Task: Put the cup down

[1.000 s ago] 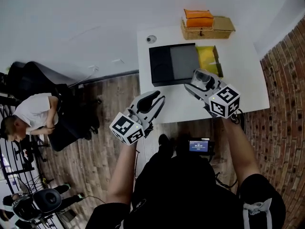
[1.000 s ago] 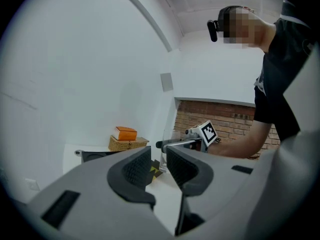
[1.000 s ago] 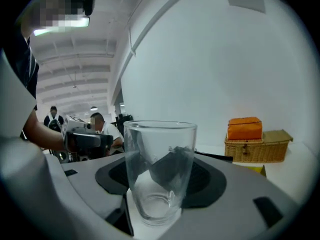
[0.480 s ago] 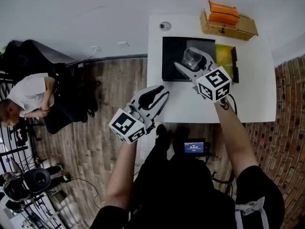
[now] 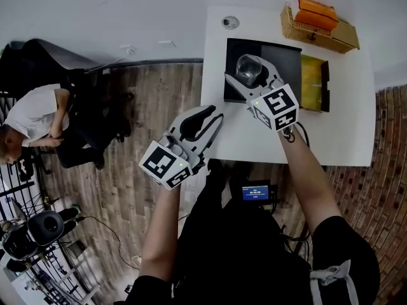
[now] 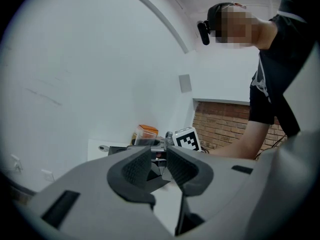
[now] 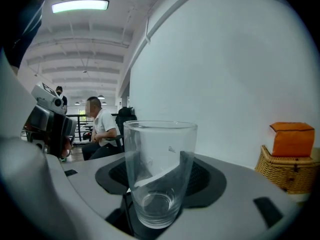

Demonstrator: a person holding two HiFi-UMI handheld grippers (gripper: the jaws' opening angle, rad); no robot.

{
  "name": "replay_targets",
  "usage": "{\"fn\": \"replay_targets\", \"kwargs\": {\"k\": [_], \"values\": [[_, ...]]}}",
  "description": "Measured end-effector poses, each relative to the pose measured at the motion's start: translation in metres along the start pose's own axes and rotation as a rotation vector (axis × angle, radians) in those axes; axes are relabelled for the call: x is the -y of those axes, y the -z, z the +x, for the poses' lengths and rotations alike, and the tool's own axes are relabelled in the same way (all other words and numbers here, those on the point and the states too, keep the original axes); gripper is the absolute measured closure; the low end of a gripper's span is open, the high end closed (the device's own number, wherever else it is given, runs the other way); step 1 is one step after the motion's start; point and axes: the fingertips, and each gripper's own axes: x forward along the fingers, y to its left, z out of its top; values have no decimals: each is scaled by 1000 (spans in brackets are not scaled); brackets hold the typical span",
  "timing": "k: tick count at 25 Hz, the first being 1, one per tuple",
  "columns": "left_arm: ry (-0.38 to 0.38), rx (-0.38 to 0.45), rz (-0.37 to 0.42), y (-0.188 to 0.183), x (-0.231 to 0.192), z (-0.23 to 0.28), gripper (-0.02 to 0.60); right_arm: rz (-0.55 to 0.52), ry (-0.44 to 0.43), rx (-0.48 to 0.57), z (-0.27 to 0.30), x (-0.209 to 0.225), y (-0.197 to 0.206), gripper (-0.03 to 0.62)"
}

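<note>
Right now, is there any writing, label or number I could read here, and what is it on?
Nothing can be read in full.
Small screen at the person's chest: lit digits, too small to read.
Cup: a faint mark on the glass, too small to read.
Marker cubes: black-and-white square patterns only, no letters.

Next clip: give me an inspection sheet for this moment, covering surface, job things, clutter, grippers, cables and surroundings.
Surface: white table, dark tray on it.
Job's things: empty glass cup, upright, above the tray; contact unclear.
Clutter: wicker basket with orange box; yellow item; small round object.
Grippers: right gripper shut on glass cup; left gripper open, empty, off the table.
Cables: thin cable on floor.
Surroundings: wooden floor, brick wall, seated person.
</note>
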Motion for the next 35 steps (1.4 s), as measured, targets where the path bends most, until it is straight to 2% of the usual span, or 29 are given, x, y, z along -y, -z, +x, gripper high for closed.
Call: {"fn": "replay_targets", "kwargs": {"k": [4,13,20,25,35], "values": [[-2,-5,-5,3,-2,-4,492,-76,12,9,1,-5,1,312],[0,-6,1,2,5,-6,492,-84,36,58,-2,-3,0,312],[0,4,11,-2,11,-8,492,-113,41,-8,-8,-4,14,298],[3,9,8,-1,16,-11,492,-91,73,-41,-24,0,23,292],[23,18,18,1,35,-20,492,-56,78,-81,-60,-15,38,290]]}}
